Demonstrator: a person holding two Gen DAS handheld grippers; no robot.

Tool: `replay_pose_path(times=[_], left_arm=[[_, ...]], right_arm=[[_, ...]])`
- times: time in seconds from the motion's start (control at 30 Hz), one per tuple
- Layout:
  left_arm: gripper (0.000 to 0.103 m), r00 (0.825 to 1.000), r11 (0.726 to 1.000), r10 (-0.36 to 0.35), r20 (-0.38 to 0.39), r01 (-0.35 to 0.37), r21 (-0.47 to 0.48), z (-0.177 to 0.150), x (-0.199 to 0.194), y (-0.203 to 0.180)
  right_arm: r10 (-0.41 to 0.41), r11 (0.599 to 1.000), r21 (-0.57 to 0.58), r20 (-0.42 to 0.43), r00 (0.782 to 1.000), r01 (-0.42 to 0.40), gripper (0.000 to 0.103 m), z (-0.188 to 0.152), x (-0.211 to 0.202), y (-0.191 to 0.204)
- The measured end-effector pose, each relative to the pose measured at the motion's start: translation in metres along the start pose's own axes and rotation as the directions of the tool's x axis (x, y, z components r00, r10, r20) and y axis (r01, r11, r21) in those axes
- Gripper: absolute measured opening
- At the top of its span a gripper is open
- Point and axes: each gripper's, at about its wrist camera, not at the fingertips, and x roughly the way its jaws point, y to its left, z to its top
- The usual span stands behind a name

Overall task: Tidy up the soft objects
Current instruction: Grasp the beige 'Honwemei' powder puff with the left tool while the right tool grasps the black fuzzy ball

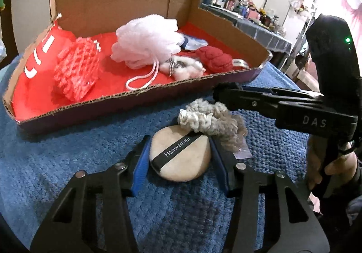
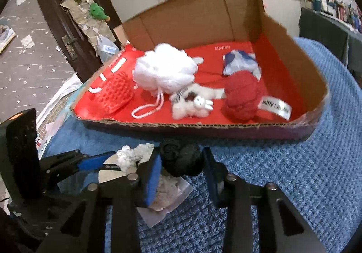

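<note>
Left claw (image 1: 181, 158) clamps the light, squashy puff (image 1: 181, 158) by its edges; right claw (image 2: 182, 161) pinches the springy black scrunchie (image 2: 181, 160).

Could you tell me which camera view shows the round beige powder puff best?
The left wrist view: the powder puff lies whole between the left claw pads, its black strap readable. In the right wrist view only a pale sliver shows, mostly hidden behind the right claw and the white scrunchie.
</note>
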Motion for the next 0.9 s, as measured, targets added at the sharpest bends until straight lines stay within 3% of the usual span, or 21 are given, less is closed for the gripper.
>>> replay_pose_path(times=[0.37, 0.9], left_arm=[[0.048, 0.997, 1.0, 0.026, 0.073, -0.027, 0.013, 0.005, -0.03, -0.001], [0.048, 0.994, 0.999, 0.048, 0.1, -0.049, 0.005, 0.005, -0.041, 0.005]], right_arm=[[-0.039, 0.999, -0.015, 0.088, 0.995, 0.04, 0.038, -0.004, -0.047, 0.006], [-0.063, 0.998, -0.007, 0.08, 0.995, 0.064, 0.039, -0.015, -0.054, 0.005]])
